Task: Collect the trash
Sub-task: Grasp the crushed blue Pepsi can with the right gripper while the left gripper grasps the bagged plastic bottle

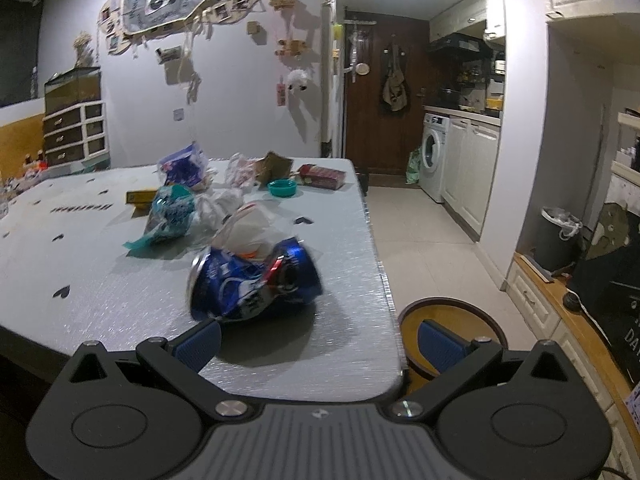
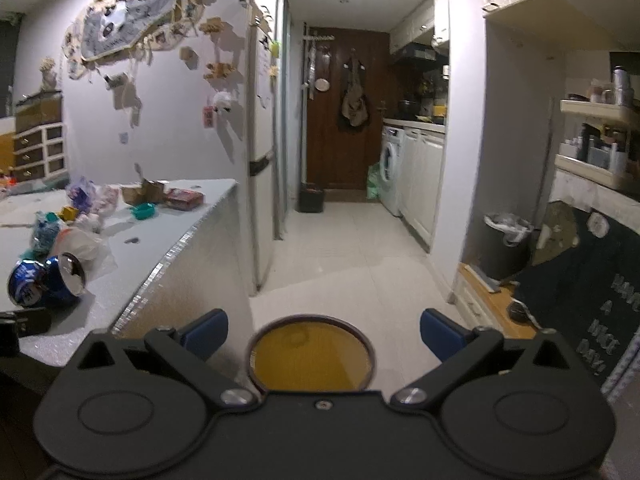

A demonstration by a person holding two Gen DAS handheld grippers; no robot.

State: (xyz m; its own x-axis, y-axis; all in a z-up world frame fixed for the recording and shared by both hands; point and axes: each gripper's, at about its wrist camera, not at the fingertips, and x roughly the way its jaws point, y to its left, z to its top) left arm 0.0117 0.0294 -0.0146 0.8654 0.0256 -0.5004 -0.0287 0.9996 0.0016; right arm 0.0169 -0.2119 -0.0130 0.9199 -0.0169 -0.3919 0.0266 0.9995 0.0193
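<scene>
Both claws are spread wide and hold nothing. Left claw (image 1: 318, 344) is lined up short of the crushed blue can (image 1: 254, 280), which lies on its side near the right edge of the table (image 1: 100, 264); the can is just ahead of the left fingertip, not yet between the fingers. Right claw (image 2: 324, 334) hangs off the table above the round yellow-lined bin (image 2: 312, 354) on the floor. More litter sits further back: a teal wrapper (image 1: 170, 216) and white plastic bags (image 1: 248, 224). Judged step: approach for the first pick. Next move calls for advancing the left claw so the fingers straddle the can, then pinching and carrying it to the bin.
</scene>
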